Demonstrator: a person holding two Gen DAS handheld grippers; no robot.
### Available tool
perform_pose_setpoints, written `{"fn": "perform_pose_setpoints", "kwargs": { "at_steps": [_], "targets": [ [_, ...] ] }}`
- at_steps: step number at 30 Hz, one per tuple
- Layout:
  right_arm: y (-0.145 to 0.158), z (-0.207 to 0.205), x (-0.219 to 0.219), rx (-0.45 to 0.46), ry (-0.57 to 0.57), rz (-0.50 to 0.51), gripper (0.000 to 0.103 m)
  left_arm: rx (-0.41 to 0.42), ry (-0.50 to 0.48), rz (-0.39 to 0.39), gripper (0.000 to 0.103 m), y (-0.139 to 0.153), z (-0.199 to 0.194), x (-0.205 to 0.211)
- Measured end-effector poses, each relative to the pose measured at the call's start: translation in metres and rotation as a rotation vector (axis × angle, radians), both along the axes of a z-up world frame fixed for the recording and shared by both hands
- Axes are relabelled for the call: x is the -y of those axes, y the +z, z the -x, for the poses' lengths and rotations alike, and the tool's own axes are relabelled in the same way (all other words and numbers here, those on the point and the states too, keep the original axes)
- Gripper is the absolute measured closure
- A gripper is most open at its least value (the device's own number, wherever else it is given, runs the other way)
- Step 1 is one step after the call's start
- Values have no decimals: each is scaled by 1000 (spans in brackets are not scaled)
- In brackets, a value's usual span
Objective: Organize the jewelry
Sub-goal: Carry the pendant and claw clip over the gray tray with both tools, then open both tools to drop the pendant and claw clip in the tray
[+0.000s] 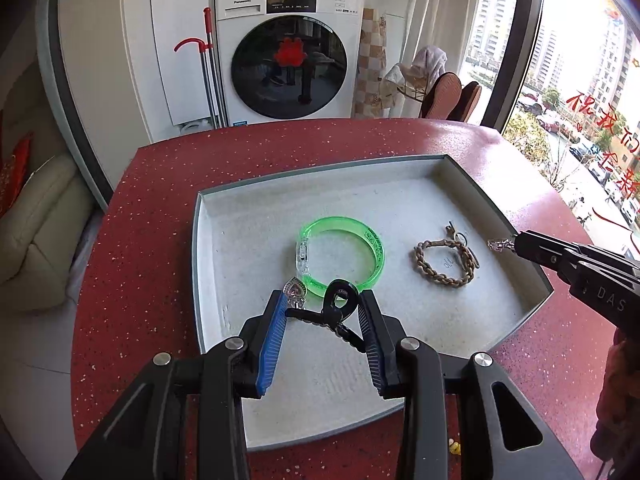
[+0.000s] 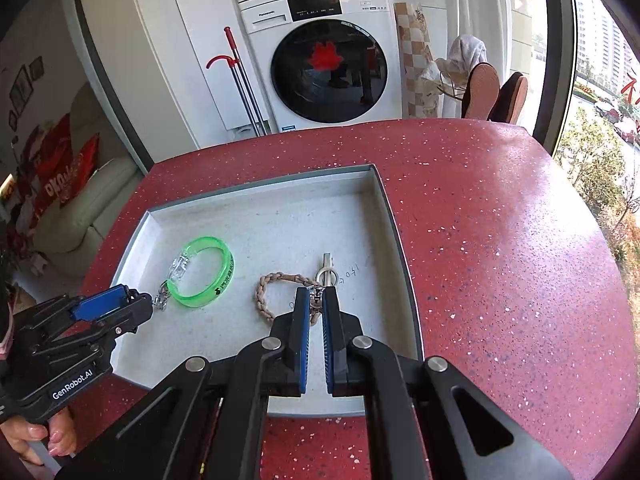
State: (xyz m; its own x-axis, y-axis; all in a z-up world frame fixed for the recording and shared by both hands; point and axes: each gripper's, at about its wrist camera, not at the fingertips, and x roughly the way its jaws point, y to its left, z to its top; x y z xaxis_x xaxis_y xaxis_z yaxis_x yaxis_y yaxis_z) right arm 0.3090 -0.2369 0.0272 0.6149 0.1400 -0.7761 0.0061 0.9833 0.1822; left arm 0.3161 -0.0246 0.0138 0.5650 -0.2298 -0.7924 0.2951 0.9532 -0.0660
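Observation:
A grey tray (image 1: 208, 264) lies on the red speckled table. In it are a clear green bangle (image 1: 340, 252) (image 2: 204, 276) and a brown braided bracelet (image 1: 446, 260) (image 2: 276, 286) with a metal clasp (image 2: 327, 268). My left gripper (image 1: 324, 300) hangs over the tray's near left, shut on a black clip (image 1: 340, 298) that carries a cord and a silver heart charm (image 1: 295, 290). It also shows in the right wrist view as the left gripper (image 2: 146, 304). My right gripper (image 2: 316, 294) (image 1: 518, 245) is over the tray's right side, shut on a small silver chain piece (image 1: 496, 245).
The red table (image 2: 500, 240) spreads wide to the right of the tray. A washing machine (image 1: 288, 52) and a red-handled mop (image 1: 208, 68) stand beyond the far edge. A window (image 1: 580, 120) is on the right, a cream sofa (image 1: 36, 220) on the left. A hand (image 2: 36, 436) grips the left tool.

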Motion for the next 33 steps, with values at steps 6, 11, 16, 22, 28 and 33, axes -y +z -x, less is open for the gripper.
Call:
{"fn": "perform_pose_setpoints", "kwargs": {
  "at_steps": [6,11,16,22,28,33],
  "targets": [
    [-23,-11,3,-39,-7,3,96,-45,-3,-33,48,-26,-8,8],
    [-37,-13,9,-62,-17,-5,96,-47,-8,-83,48,-37,-13,17],
    [-43,-14,9,-76,-11,-10,96,-19,9,-131,45,-41,-18,20],
    [-43,-15,8,-99,-6,-16,95,15,34,-168,12,-42,-17,20],
    [-33,-8,2,-74,6,-30,60,28,43,-155,12,-36,-11,16],
    [-19,1,-3,-46,9,-46,56,47,50,-135,12,-26,-3,13]
  ]
}}
